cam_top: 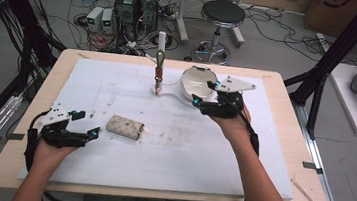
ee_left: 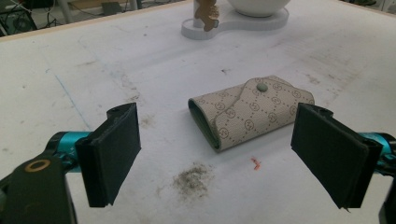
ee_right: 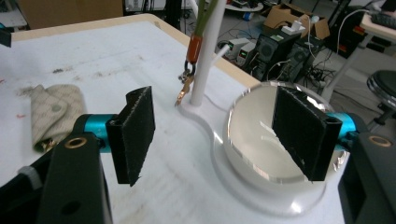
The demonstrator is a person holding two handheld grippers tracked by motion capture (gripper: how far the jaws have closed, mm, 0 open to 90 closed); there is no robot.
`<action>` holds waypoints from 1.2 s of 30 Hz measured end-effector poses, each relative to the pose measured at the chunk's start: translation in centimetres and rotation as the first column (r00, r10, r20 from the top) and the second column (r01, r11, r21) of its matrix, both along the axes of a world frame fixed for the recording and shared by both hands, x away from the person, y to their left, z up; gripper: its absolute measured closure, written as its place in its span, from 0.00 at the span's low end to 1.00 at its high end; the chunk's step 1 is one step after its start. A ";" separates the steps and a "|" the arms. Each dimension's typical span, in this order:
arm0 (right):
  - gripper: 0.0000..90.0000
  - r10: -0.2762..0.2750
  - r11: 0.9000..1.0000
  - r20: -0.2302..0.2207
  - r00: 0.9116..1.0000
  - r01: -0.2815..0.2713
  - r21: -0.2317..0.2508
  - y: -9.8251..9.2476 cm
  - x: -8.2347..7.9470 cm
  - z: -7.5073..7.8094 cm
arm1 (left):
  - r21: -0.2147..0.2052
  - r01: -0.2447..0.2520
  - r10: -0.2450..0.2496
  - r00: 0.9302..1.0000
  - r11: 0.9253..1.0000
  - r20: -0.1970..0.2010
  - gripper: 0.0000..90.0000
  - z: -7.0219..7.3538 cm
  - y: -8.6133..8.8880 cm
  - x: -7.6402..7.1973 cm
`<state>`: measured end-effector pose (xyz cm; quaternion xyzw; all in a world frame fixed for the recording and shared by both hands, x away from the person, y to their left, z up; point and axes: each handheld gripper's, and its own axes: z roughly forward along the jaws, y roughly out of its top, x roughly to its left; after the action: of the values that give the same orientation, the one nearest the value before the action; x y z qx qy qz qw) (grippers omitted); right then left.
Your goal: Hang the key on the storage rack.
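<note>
High view, surface: a wooden tabletop (cam_top: 282, 141) carries a white foam sheet (cam_top: 169, 165), soiled with grey smudges.
High view, room: grey floor beyond, with a black stool (cam_top: 222, 14), computer boxes (cam_top: 136, 5) and loose cables.
High view, left tongs (cam_top: 89, 124): held low at the near left of the sheet, parted, nothing between them, just left of the wallet.
High view, right tongs (cam_top: 204, 92): held at the far right, right beside the white bowl (cam_top: 196, 80); contact cannot be told from here.
High view, wallet (cam_top: 125, 126): a patterned beige wallet lies flat on the sheet, apart from both tongs, long axis roughly left to right.
Left gripper view, left tongs (ee_left: 219, 154): wide apart, empty, pads clear of the wallet (ee_left: 250, 109), which lies just ahead between their lines.
Left gripper view, wallet: flap up with its green snap (ee_left: 262, 87) closed; the folded end points toward the near left, long axis slanting up to the right.
Right gripper view, right tongs (ee_right: 224, 135): wide open, gripping nothing; the right pad hangs over the bowl (ee_right: 252, 140), the left over bare sheet.
Right gripper view, stand: a white post (ee_right: 208, 56) rises from the white base (ee_right: 205, 123) that bears the bowl; an orange clip (ee_right: 193, 49) hangs at it.
Right gripper view, wallet (ee_right: 53, 114): lies at far left, well apart from the bowl.
</note>
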<state>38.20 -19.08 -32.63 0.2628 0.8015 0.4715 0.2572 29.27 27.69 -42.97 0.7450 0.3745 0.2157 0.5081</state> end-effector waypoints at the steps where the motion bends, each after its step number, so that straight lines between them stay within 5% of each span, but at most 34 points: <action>1: 0.34 -0.004 1.000 -0.005 1.000 0.004 0.010 -0.6 -0.4 -0.4 | 0.000 0.002 -0.002 1.000 1.000 0.001 0.17 0.0 -0.1 0.1; 16: 0.25 -0.107 0.991 -0.041 0.993 0.110 0.080 -7.7 -4.4 -6.1 | -0.004 0.030 -0.030 1.000 1.000 0.003 0.17 -0.2 -0.3 1.1; 19: 0.22 -0.135 0.985 -0.065 0.989 0.141 0.100 -8.6 -4.6 -7.4 | -0.009 0.032 -0.032 0.999 0.999 0.009 0.17 -0.2 -0.4 1.3; 20: 0.21 -0.151 0.983 -0.135 0.979 0.163 0.086 -8.9 -4.3 -7.7 | -0.009 0.033 -0.033 0.999 0.999 0.014 0.17 -0.2 -0.5 1.3; 24: 0.21 -0.159 0.980 -0.167 0.973 0.176 0.090 -9.1 -4.2 -7.8 | -0.004 0.043 -0.043 0.999 0.999 0.016 0.17 -0.1 -0.7 1.3; 34: 0.21 -0.169 0.978 -0.124 0.978 0.182 0.103 -9.5 -4.8 -7.9 | 0.014 0.049 -0.049 0.999 0.999 0.022 0.17 0.1 -1.2 1.5; 36: 0.21 -0.166 0.978 -0.147 0.975 0.182 0.102 -9.8 -4.7 -8.3 | 0.017 0.046 -0.047 0.999 0.999 0.026 0.17 0.3 -1.4 1.5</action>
<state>33.55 -28.93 -40.88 0.3783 0.7628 0.4731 0.2264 30.78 26.30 -42.70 0.7548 0.3484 0.2170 0.5117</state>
